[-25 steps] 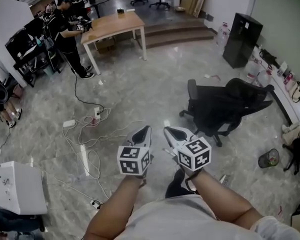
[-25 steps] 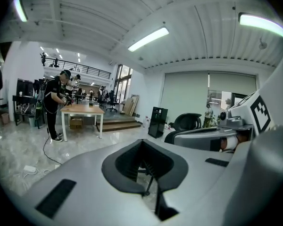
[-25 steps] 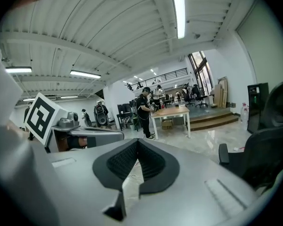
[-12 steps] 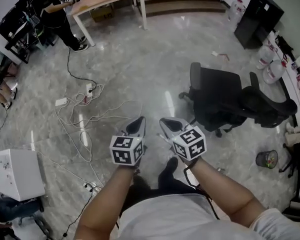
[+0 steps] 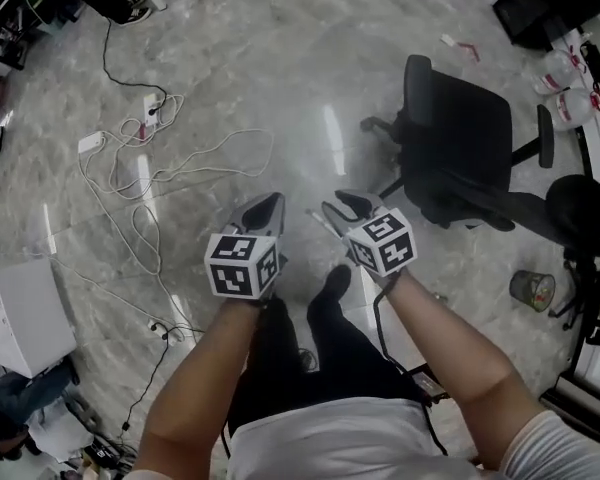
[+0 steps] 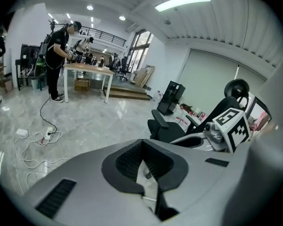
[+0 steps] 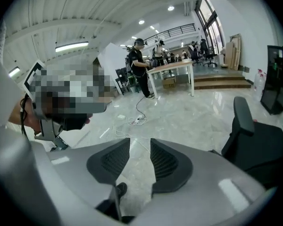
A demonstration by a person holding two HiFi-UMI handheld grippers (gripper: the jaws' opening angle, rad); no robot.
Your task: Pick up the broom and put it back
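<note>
No broom shows in any view. Both grippers hang in front of the person's body over the grey marble floor. My left gripper (image 5: 263,206) points forward and down, and its pads (image 6: 132,161) meet at the tips with nothing between them. My right gripper (image 5: 352,206) is beside it on the right, about a hand's width away. In the right gripper view its jaws (image 7: 140,145) are opening, with a clear gap and only floor showing through. The right gripper's marker cube (image 6: 231,126) also appears in the left gripper view.
A black office chair (image 5: 460,158) stands to the front right, a second one (image 5: 580,213) behind it. White cables and power strips (image 5: 140,138) trail across the floor at left. A white box (image 5: 20,318) sits at left, a small bin (image 5: 532,290) at right. A person (image 6: 56,55) stands by a wooden table (image 6: 87,69).
The head view has tipped further down, so the floor and the person's legs fill more of it. Both grippers have sunk. The right gripper's jaws have parted.
</note>
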